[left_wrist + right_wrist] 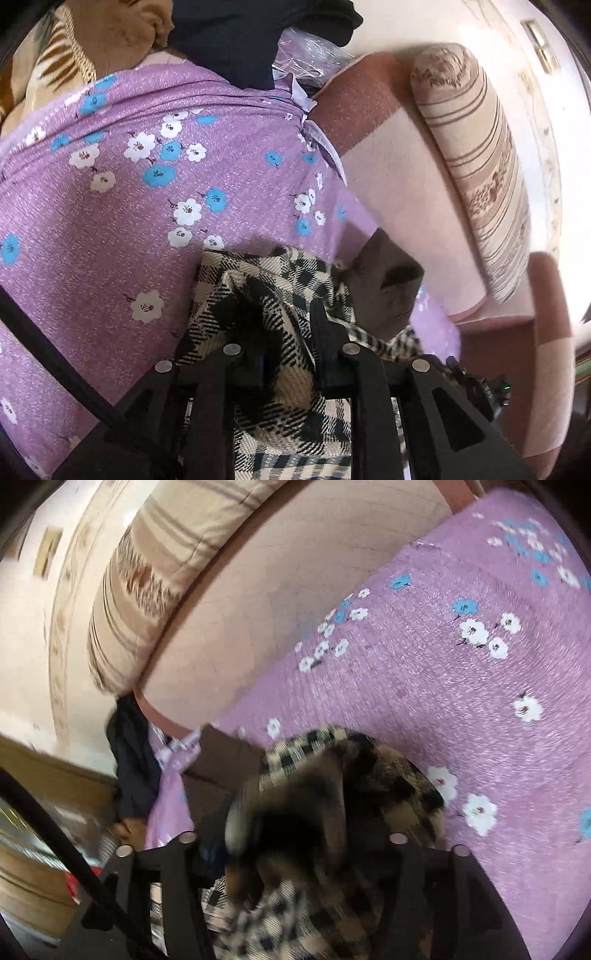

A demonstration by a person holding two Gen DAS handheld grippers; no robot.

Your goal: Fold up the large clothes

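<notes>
purple flowered sheet (110,229) covers a sofa (399,177). left gripper (284,332) clamps the bunched checked garment (266,295); right gripper (295,812) is blurred, its state unclear. folding looks barely begun.

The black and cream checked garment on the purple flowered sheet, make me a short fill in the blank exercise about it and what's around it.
1. The black and cream checked garment lies on a purple sheet printed with white and ____ flowers.
2. In the left wrist view, the left gripper has the ____ garment between its fingers.
3. The striped beige bolster cushion rests against the pink sofa's ____.

Missing words: blue; checked; backrest
</notes>
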